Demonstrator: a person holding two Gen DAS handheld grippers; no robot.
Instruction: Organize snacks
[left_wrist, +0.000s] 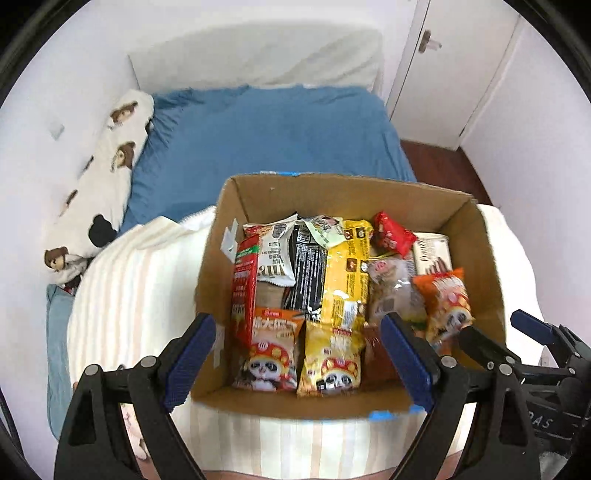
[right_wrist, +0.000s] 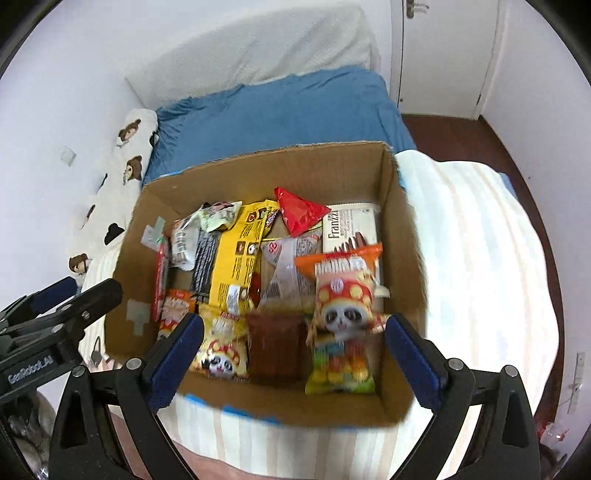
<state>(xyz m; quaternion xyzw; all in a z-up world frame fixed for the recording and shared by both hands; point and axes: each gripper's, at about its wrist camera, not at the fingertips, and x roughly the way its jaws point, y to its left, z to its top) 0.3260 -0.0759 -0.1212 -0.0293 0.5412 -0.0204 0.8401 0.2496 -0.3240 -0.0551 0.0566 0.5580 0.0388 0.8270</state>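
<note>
Both the left gripper (left_wrist: 299, 354) and right gripper (right_wrist: 294, 350) hover wide open, holding nothing, over the snack-packed cardboard box (left_wrist: 354, 188) on the striped blanket (left_wrist: 140, 280).

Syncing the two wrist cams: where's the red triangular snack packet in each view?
Left wrist: red packet sits at the back right of the box.
Right wrist: red packet sits at the back, centre, of the box.
Shared landmark: the white Franzzi packet, just right of it.
</note>
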